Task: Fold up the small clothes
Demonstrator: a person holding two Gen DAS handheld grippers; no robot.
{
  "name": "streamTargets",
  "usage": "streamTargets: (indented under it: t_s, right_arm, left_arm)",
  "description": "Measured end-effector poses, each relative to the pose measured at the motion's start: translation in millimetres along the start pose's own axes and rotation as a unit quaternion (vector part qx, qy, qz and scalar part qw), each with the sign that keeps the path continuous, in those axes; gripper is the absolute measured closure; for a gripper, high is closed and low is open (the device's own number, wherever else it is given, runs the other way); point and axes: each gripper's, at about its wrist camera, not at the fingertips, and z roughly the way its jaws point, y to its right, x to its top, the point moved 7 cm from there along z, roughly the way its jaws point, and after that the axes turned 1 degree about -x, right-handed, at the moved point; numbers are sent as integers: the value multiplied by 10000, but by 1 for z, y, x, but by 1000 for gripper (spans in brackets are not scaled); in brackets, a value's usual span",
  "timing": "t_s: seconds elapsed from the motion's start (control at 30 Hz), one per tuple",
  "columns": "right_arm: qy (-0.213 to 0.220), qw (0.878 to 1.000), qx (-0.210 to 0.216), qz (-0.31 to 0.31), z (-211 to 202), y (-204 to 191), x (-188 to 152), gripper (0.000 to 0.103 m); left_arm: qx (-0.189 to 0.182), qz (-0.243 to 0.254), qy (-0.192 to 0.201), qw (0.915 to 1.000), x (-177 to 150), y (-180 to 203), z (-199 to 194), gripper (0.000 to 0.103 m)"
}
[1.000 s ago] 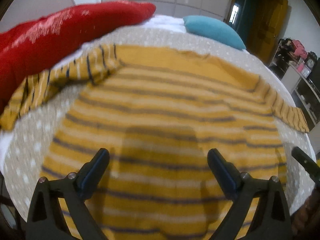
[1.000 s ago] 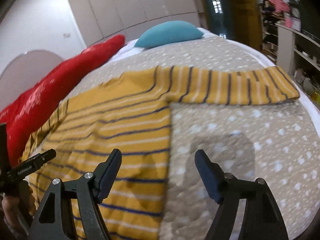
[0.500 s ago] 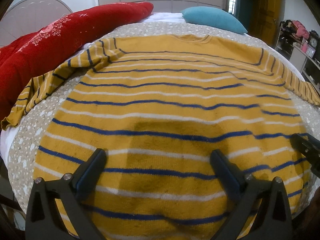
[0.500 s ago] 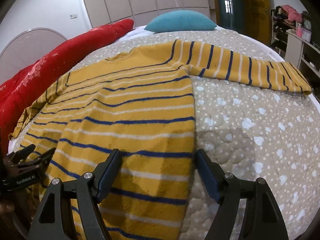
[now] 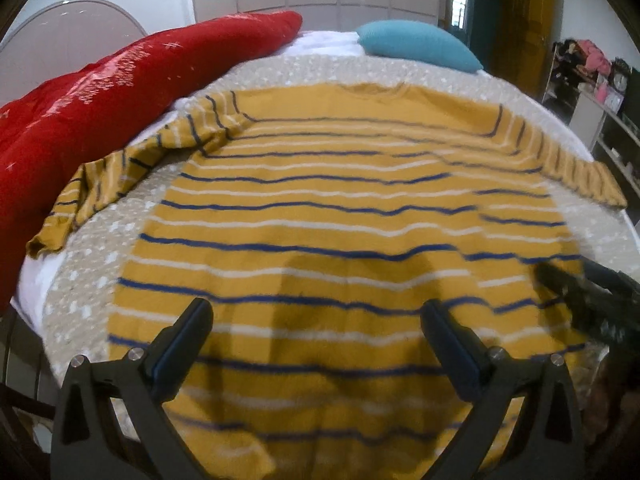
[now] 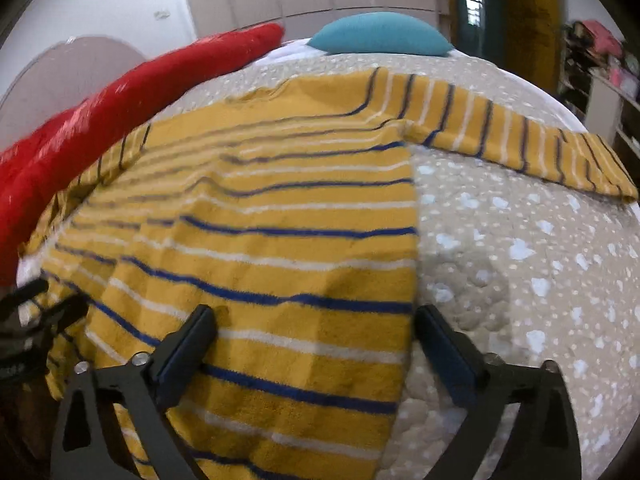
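A yellow sweater [image 5: 340, 216] with blue and white stripes lies flat on the bed, both sleeves spread out; it also shows in the right wrist view [image 6: 280, 220]. My left gripper [image 5: 318, 320] is open and empty, low over the sweater's lower body. My right gripper [image 6: 316, 328] is open and empty, astride the sweater's right side edge near the hem. The right gripper shows at the right edge of the left wrist view [image 5: 592, 304]. The left gripper shows at the left edge of the right wrist view [image 6: 32, 312].
The bed has a beige spotted cover [image 6: 520, 260]. A red quilt [image 5: 100, 100] lies along the left side and a teal pillow [image 5: 416, 46] at the far end. Shelves with clutter [image 5: 592, 92] stand at the right.
Both grippers have come lower and closer to the sweater's hem. The fabric near the hem now shows some wrinkles. Both stay open.
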Motion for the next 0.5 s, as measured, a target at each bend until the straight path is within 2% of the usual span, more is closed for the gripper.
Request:
streamTargets:
  t_s: [0.13,0.23,0.33,0.5]
  right_arm:
    - [607,9980,-42,171,-40,2,16,9]
    - [1071,9942,-106,5,-73,-8,24,9]
    - [1252,9917,-216,-172,-90,-18,22,9]
    - [1289,9904,-329,-372,-98,-30,20,9]
  left_arm:
    - [-102,-180,214,9996,5,-3,-33,0]
    - [61,-74,462,9989,8,1,-53,0]
    - [65,27,628,9980,9,8,-67,0]
    - [-60,75,777,9969,8,16,-85,0]
